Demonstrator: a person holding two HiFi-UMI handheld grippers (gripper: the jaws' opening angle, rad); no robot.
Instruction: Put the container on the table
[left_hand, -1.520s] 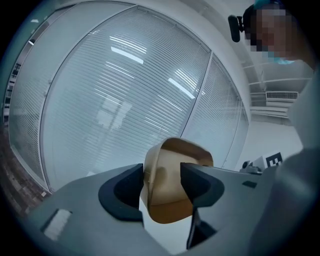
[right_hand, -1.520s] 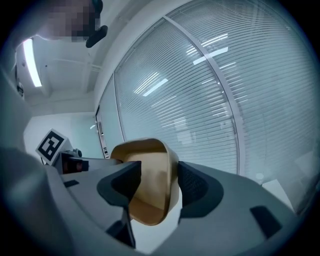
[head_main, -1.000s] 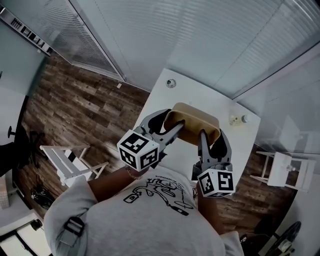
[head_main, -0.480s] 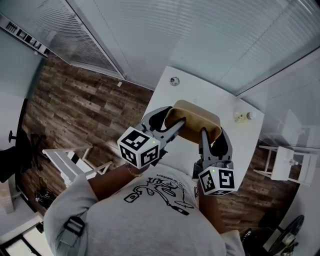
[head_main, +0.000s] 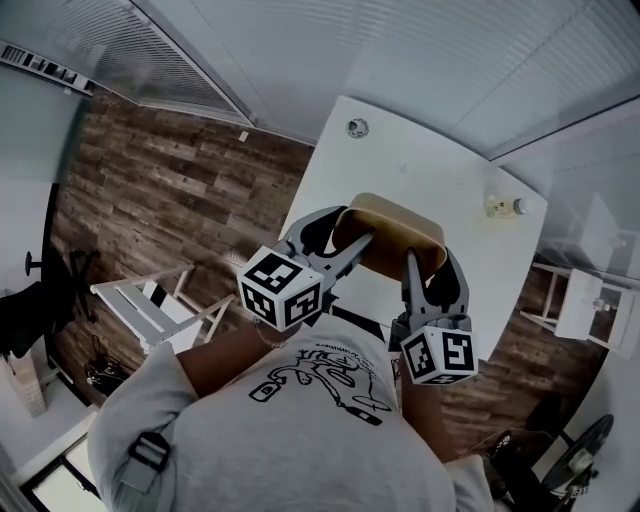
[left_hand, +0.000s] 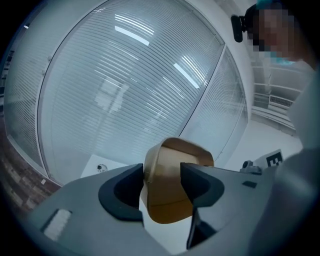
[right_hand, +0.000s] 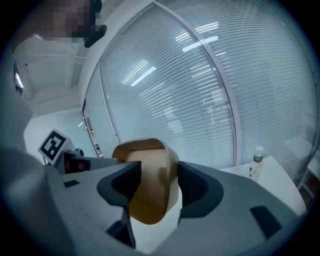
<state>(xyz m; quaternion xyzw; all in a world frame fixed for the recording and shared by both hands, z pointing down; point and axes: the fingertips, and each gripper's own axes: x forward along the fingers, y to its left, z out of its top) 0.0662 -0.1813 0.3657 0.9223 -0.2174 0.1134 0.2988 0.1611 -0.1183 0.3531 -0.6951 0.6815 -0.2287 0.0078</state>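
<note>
a person's left gripper (head_main: 348, 230) and right gripper (head_main: 430, 262) carry a tan container (head_main: 395, 225) at the centre of the head view, over the near part of a white table (head_main: 420, 160). in the left gripper view the left gripper (left_hand: 162, 180) has its jaws a narrow way apart, clamped on one side of the container (left_hand: 175, 155); the right gripper view shows the right gripper (right_hand: 160, 180) gripping the opposite side of the container (right_hand: 145, 150) the same way. the container looks tilted and lifted rather than resting, though no view shows its base against the tabletop. by that reading it has reached the table, but lowering it and letting go are not yet done. a small bottle (head_main: 503, 206) stands well apart at the table's right edge, and a small round object (head_main: 357, 127) lies near its top corner.
</note>
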